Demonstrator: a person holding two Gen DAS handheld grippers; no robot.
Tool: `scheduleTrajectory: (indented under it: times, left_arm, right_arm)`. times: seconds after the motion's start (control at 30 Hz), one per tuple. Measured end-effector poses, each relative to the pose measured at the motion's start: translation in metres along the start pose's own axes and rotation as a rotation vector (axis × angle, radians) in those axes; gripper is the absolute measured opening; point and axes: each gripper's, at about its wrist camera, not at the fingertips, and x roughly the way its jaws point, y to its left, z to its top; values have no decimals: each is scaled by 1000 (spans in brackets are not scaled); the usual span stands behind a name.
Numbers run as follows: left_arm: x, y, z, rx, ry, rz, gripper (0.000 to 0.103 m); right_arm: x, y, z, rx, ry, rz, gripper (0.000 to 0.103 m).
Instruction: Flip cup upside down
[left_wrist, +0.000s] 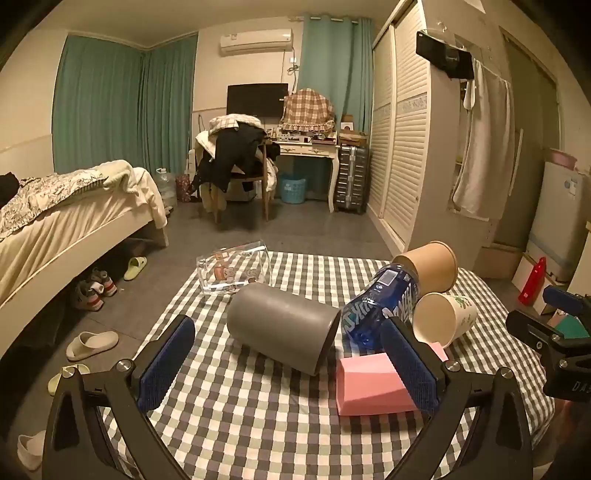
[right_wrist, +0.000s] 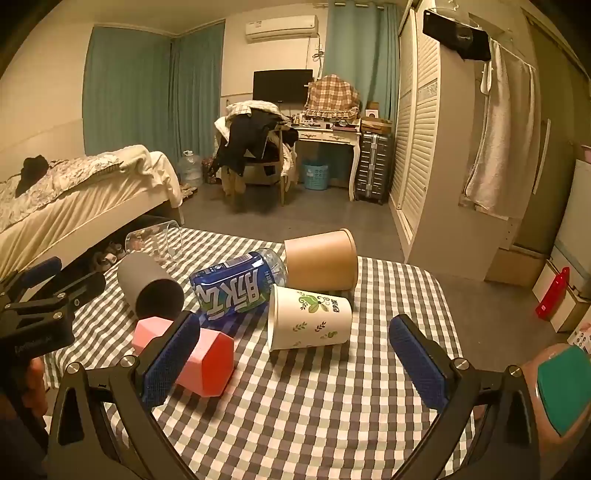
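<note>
Both the left gripper (left_wrist: 288, 358) and right gripper (right_wrist: 295, 354) hang spread wide, grasping nothing. The grey cup (left_wrist: 282, 328) lies on its side on the bench (left_wrist: 258, 424); I'd straddle its body squarely, then rotate mouth-down, avoiding the bottle (left_wrist: 380, 306).

Lower middle of the right wrist view: the blue bottle (right_wrist: 236, 286) carries large white Chinese characters on its label, not clear enough to read. The white cup (right_wrist: 310, 319) has small dark print by its base, illegible.
</note>
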Motion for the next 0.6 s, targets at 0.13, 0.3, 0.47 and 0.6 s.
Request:
scheduleTrajectory:
  times: [0.13,0.3,0.47,0.6]
  left_arm:
    - [0,1,1,-1,0,-2,103]
    - [-2,1,1,1,-2,-2,103]
    - [-2,1,1,-1,-4,1,103]
    - [-3,2,2,-2,-3,3,103]
  right_arm:
    - [0,1,-1,-3,2,-1,103]
    - [1,3,-2,-6,3,1,103]
    - [1,4,-3,-12,4,-1,103]
    - [1,4,-3,-11,3,-2,103]
